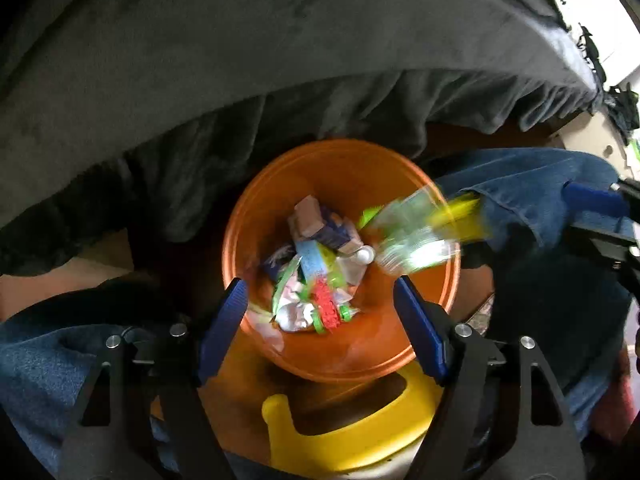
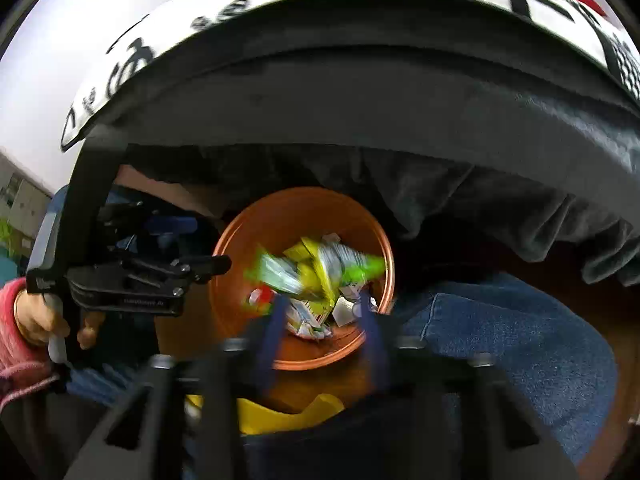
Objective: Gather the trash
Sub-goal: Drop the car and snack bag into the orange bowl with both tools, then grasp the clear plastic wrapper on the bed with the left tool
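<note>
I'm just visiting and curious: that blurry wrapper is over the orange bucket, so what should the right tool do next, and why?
Probably draw the right tool back from the orange bucket. Its fingers stand apart, and the blurred wrapper seems already loose over the bucket's trash, so nothing is left to hold.

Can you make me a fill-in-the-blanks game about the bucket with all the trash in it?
1. The bucket holding the trash is colored ____.
2. The pads on the left gripper are colored ____.
3. The left gripper's jaws stand ____, with nothing between them.
4. Below the bucket in the left wrist view lies a curved plastic piece colored ____.

Missing words: orange; blue; open; yellow
</note>
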